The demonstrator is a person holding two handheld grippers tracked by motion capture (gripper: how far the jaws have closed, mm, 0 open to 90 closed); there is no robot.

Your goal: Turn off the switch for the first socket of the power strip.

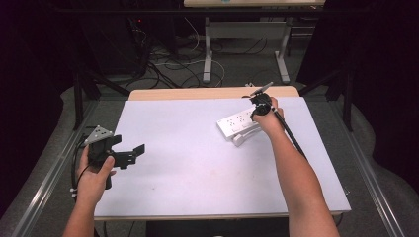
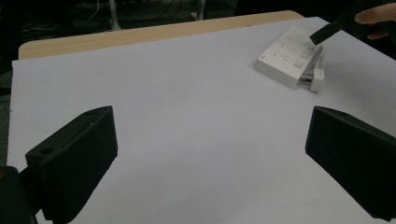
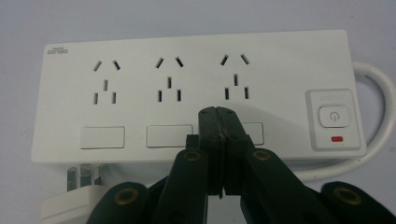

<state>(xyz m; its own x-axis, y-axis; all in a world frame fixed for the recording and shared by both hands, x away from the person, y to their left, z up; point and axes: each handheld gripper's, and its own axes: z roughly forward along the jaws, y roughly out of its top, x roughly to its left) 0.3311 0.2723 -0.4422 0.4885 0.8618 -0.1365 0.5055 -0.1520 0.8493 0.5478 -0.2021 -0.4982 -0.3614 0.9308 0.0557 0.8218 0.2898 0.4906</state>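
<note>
A white power strip [image 1: 236,123] with three sockets lies on the white table [image 1: 188,163] at the back right. Its white plug [image 3: 74,198] rests against the long side nearest me, and its cable [image 3: 379,112] loops round the button end. My right gripper [image 3: 218,114] is shut with nothing between its jaws. Its tips hang over the small switch under the third socket, left of the power button [image 3: 333,115]; I cannot tell if they touch. My left gripper [image 2: 210,154] is open and holds nothing, low over the table's left side [image 1: 133,153], far from the strip [image 2: 287,56].
A bare wooden strip [image 1: 207,93] runs along the table's far edge. Beyond it on the floor are cables [image 1: 173,64] and the legs of another desk [image 1: 207,54]. Metal rails [image 1: 49,173] flank the table.
</note>
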